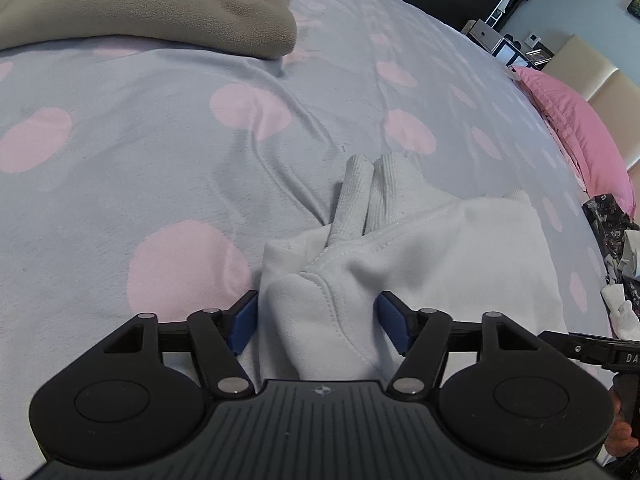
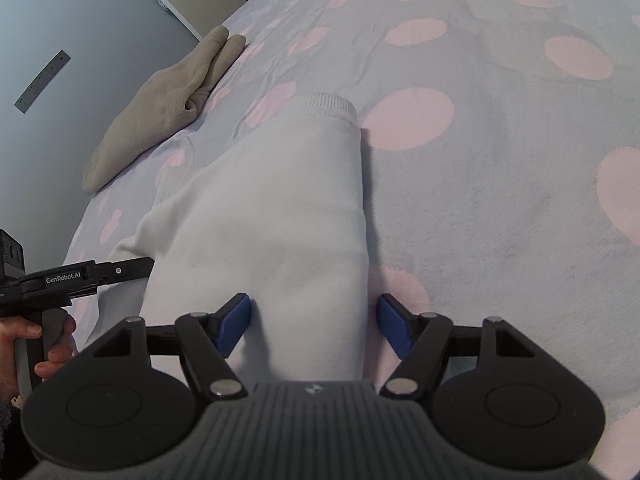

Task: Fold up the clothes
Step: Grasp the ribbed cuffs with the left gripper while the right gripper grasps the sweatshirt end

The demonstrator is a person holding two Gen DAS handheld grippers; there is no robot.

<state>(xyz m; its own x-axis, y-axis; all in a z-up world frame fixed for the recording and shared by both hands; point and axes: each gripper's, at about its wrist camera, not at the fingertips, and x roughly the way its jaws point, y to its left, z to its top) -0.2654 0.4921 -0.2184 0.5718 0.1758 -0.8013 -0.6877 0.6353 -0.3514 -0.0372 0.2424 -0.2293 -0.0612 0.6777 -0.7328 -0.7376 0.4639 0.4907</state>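
A white sweatshirt (image 1: pixel 440 256) lies folded on the bed, its two ribbed cuffs (image 1: pixel 368 188) pointing away from me. My left gripper (image 1: pixel 318 322) is open, and a thick seamed fold of the sweatshirt sits between its blue pads (image 1: pixel 244 320). In the right wrist view the sweatshirt (image 2: pixel 280 208) stretches ahead to its ribbed hem (image 2: pixel 324 106). My right gripper (image 2: pixel 314 322) is open as well, its jaws straddling the near end of the folded cloth. The left gripper's body (image 2: pixel 80 276) shows at the left, held by a hand (image 2: pixel 24 344).
The bed cover (image 1: pixel 160 140) is pale blue with pink dots. A folded beige fleece (image 1: pixel 140 4) lies at the far side, seen also in the right wrist view as the fleece (image 2: pixel 160 108). A pink pillow (image 1: pixel 580 132) and dark floral clothes (image 1: pixel 612 232) lie to the right.
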